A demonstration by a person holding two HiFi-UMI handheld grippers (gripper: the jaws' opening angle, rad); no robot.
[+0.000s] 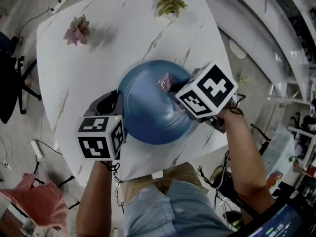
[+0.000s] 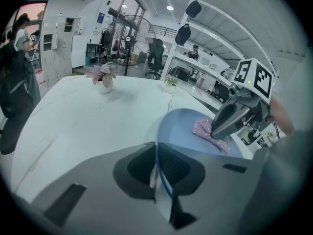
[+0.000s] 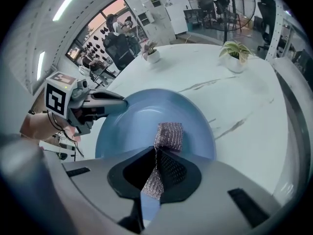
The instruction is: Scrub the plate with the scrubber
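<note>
Head view looks steeply down on both forearms reaching forward over the white, marble-veined table (image 1: 94, 68). The left gripper (image 1: 120, 110) comes in at the left side of the blue plate (image 1: 148, 120), its jaws clamped on the rim (the left gripper view shows the edge pinched between them). The right gripper (image 1: 171, 86) angles in from the right, jaws pinching the pinkish mesh scrubber (image 1: 164, 81), which lies against the plate's inner surface. Two small potted plants (image 1: 76, 31) stand at the table's far side. A black office chair (image 1: 10, 83) sits beside the table, and white shelving (image 2: 205, 48) lines the room.
</note>
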